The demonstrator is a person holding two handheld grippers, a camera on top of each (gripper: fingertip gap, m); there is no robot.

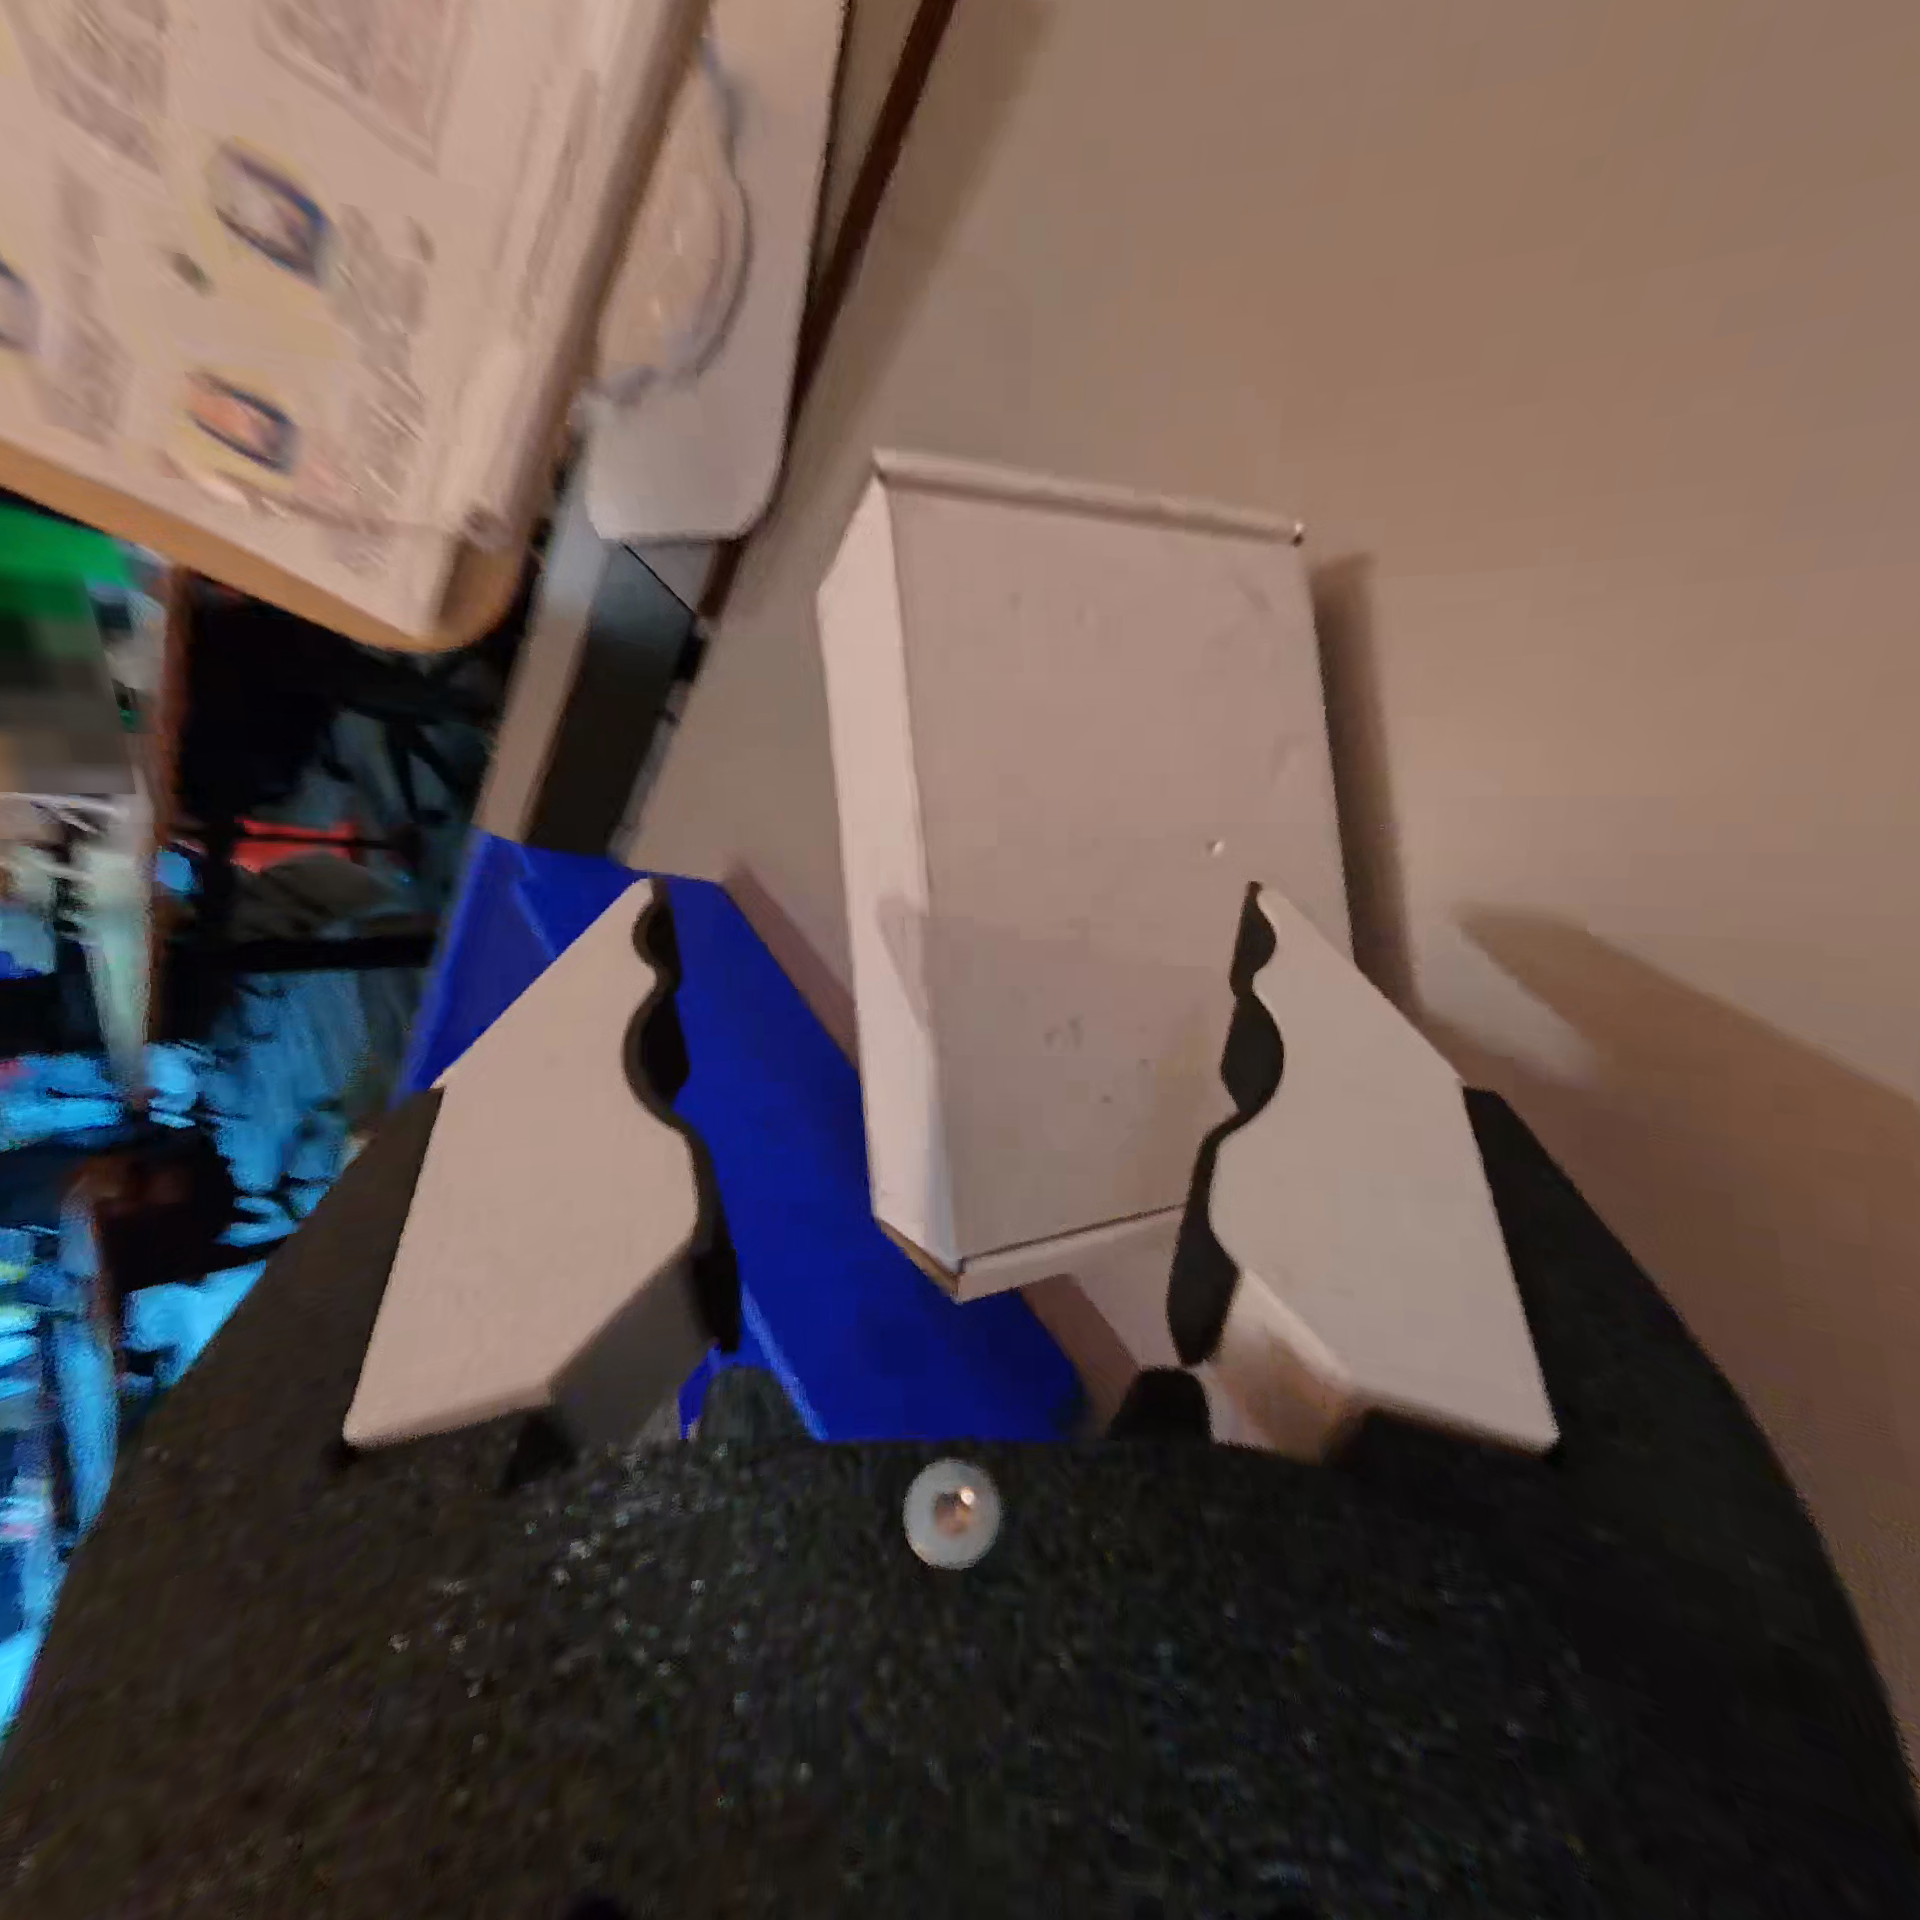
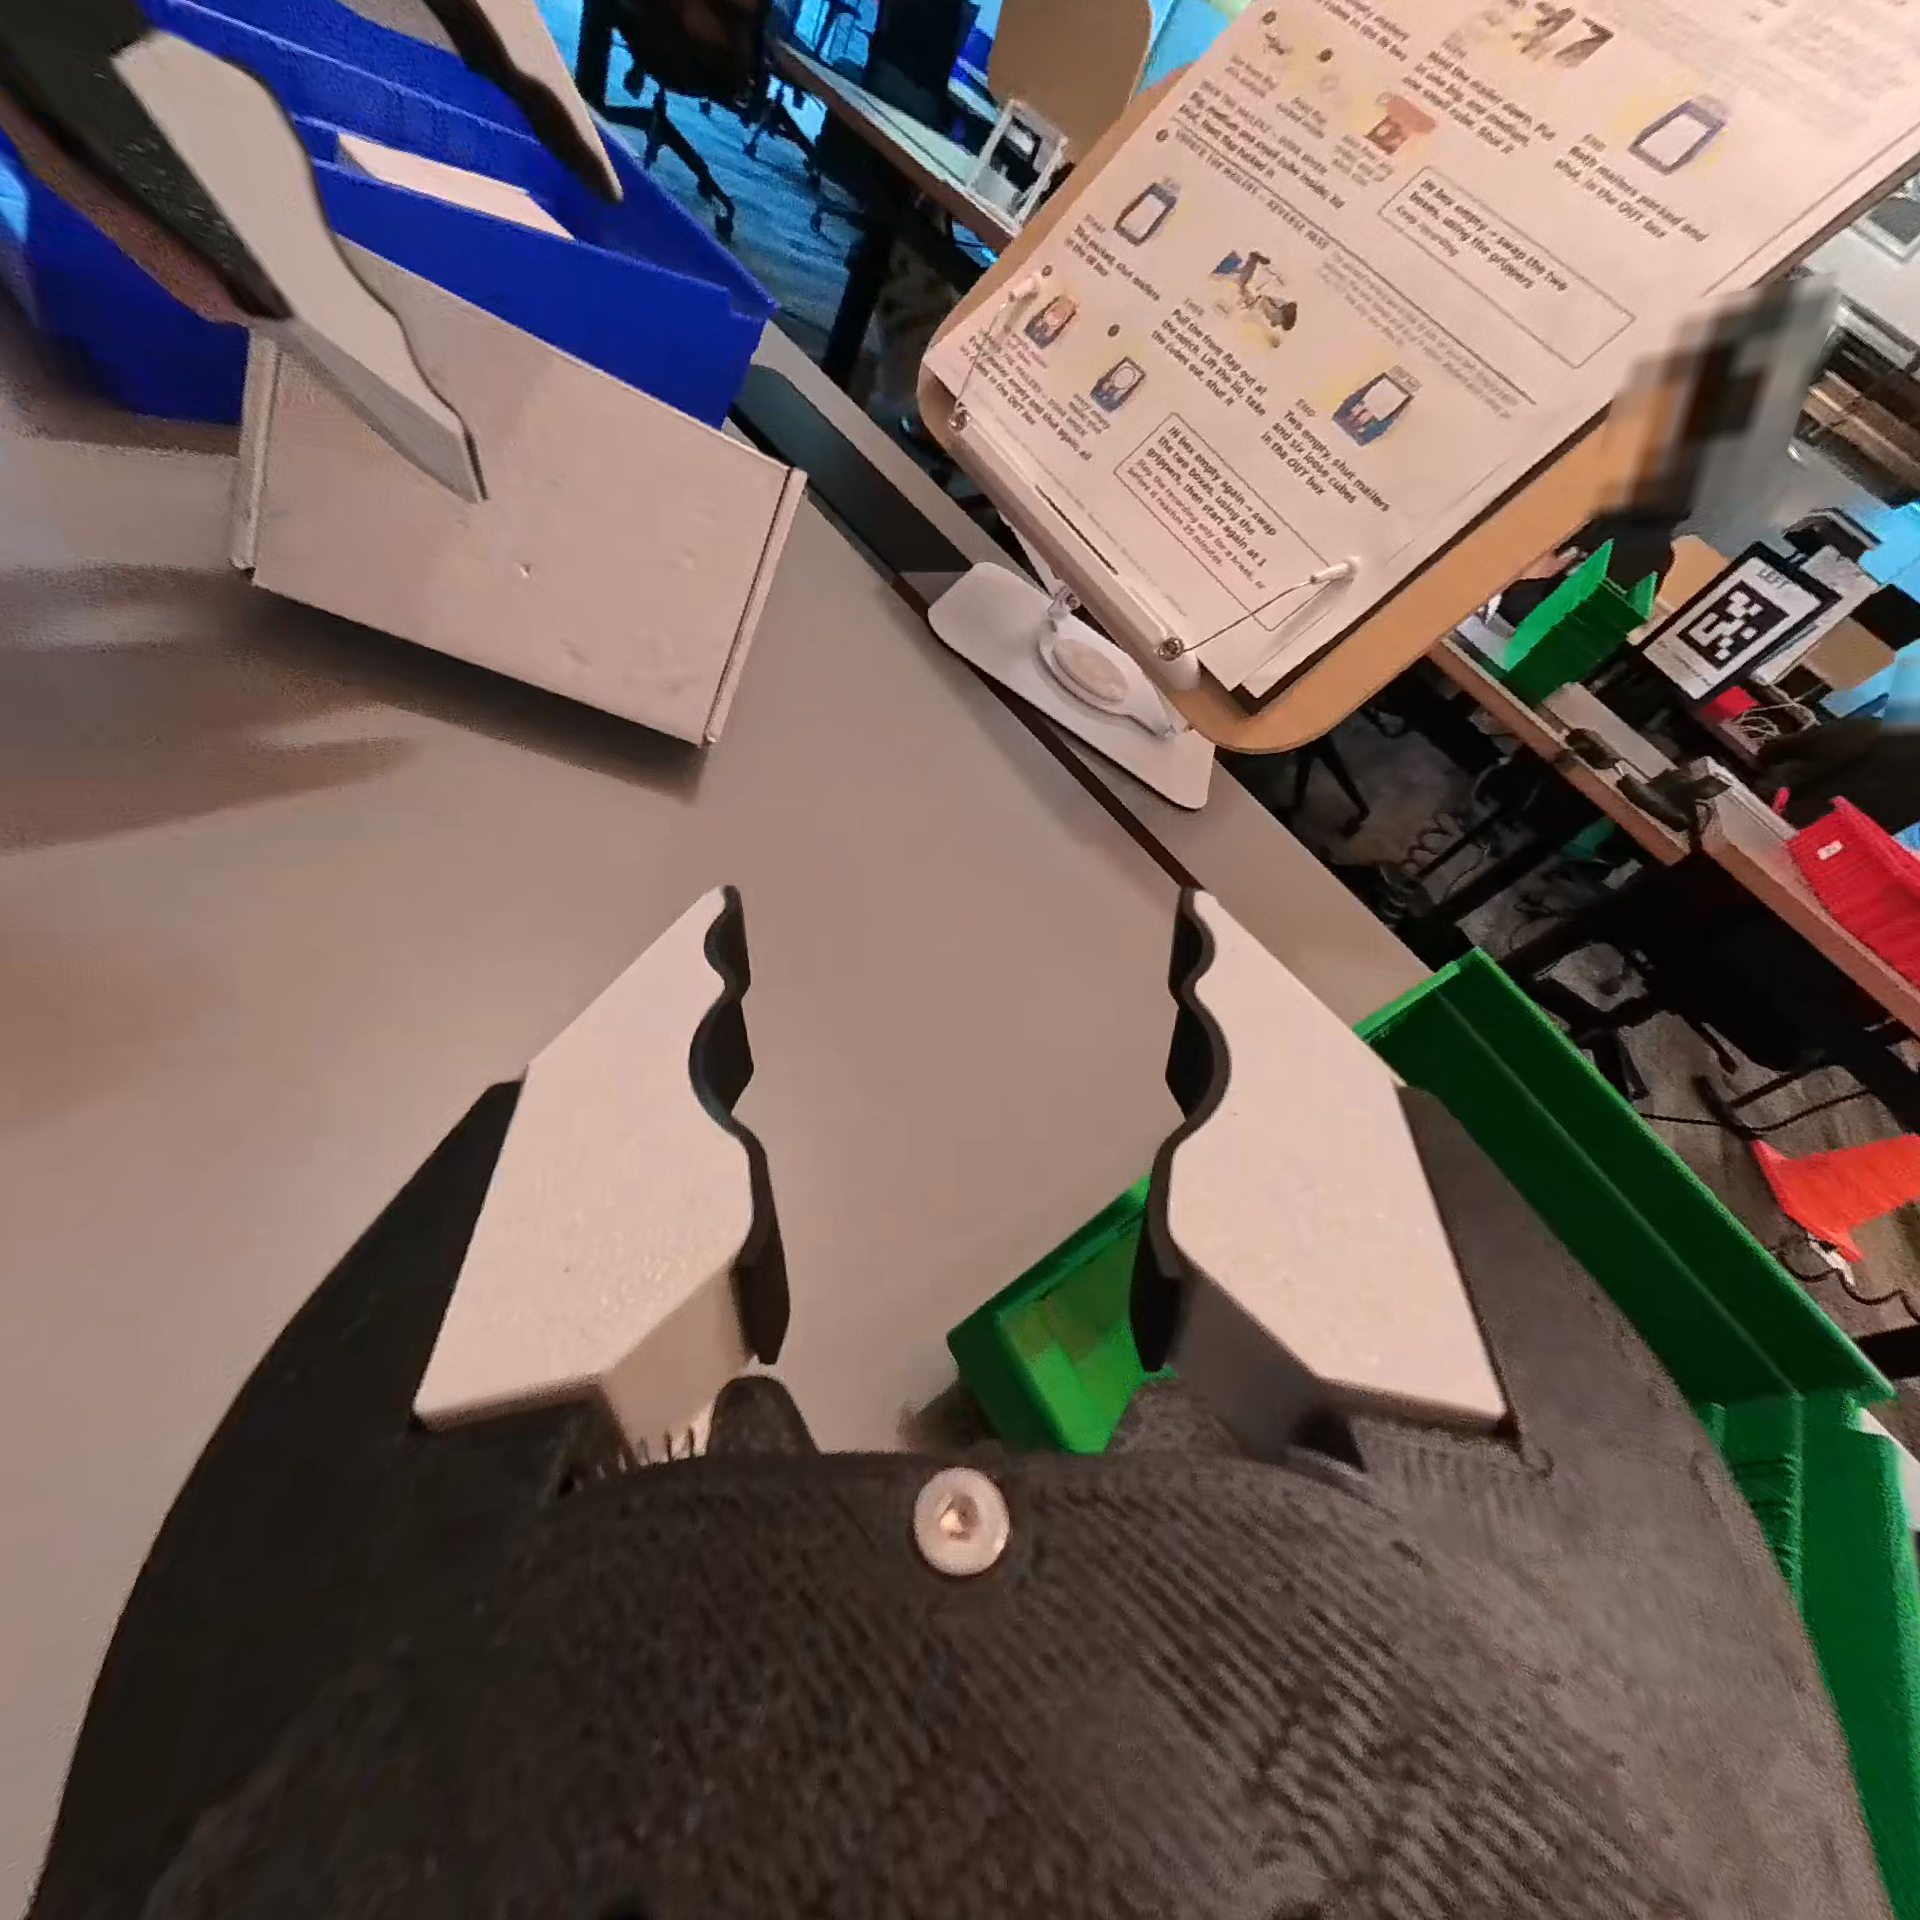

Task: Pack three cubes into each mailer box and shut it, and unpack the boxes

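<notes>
A white mailer box lies on the grey table with its lid shut, right beside a blue bin. My left gripper is open and hovers over the near end of the box, with its right finger overlapping the box. The right wrist view shows the same box with the left gripper open above it. My right gripper is open and empty over bare table, well away from the box. No cubes are in view.
The blue bin holds another white box. A green bin stands at the table's edge by my right gripper. A tilted stand with an instruction sheet sits at the far edge and also shows in the left wrist view.
</notes>
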